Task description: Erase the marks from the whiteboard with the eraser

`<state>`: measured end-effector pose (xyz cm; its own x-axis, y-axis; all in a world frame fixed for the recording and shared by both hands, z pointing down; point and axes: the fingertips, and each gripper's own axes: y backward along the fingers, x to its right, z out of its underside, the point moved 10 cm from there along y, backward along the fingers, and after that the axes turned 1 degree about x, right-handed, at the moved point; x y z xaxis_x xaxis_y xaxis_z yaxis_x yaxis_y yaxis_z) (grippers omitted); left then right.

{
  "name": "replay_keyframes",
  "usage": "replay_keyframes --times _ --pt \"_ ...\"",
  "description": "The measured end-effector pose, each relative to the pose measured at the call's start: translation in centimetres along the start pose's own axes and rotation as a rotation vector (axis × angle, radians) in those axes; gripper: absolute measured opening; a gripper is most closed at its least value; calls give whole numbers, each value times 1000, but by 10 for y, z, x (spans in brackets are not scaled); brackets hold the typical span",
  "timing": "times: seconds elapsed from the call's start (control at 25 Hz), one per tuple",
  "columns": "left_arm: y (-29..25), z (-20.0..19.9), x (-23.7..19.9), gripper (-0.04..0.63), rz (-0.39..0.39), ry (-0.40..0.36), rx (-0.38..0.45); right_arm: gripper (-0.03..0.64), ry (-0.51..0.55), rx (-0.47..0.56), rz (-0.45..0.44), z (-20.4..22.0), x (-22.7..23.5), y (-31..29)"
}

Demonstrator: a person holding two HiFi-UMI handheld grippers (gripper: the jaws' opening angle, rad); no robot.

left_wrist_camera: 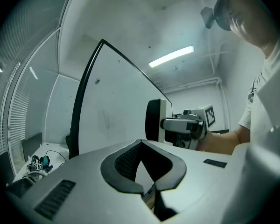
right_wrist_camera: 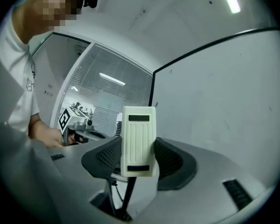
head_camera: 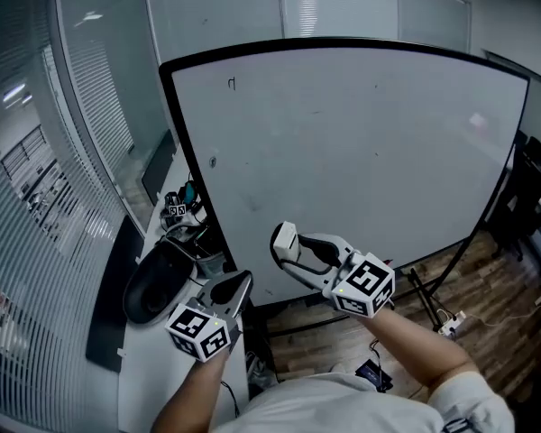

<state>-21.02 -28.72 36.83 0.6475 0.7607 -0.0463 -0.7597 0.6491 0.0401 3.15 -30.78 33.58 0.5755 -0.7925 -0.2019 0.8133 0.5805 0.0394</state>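
The whiteboard (head_camera: 361, 152) in a black frame stands ahead, with a small dark mark (head_camera: 232, 83) near its top left and a faint spot (head_camera: 212, 161) by its left edge. My right gripper (head_camera: 286, 242) is shut on the white eraser (head_camera: 284, 238) and holds it a little short of the board's lower part. In the right gripper view the eraser (right_wrist_camera: 139, 141) stands upright between the jaws, with the whiteboard (right_wrist_camera: 224, 97) to its right. My left gripper (head_camera: 237, 285) hangs lower left, shut and empty. Its own view shows the eraser (left_wrist_camera: 156, 120) in front of the whiteboard (left_wrist_camera: 116, 111).
A white desk (head_camera: 140, 368) runs along the left with a black rounded object (head_camera: 158, 282) and small items with cables (head_camera: 182, 207). A glass wall with blinds is on the left. The board's stand legs (head_camera: 424, 296) and a power strip (head_camera: 451, 321) are on the wooden floor.
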Motion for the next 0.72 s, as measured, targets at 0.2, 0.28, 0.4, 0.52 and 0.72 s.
replay_keyframes --times 0.2,0.28,0.4,0.52,0.72 --pt "-1 -12 -13 6 16 28 11 232 264 -24 19 -71 25 -16" --pt "-4 -17 -19 6 16 27 8 232 361 -32 42 -100 35 -22" --pt "-8 -26 -26 7 10 16 12 232 521 -47 71 -141 41 -35" --pt "-11 -36 -31 6 11 6 20 232 700 -80 98 -174 40 -49" --pt "-13 -47 -31 6 15 -30 13 232 953 -144 131 -208 36 -67"
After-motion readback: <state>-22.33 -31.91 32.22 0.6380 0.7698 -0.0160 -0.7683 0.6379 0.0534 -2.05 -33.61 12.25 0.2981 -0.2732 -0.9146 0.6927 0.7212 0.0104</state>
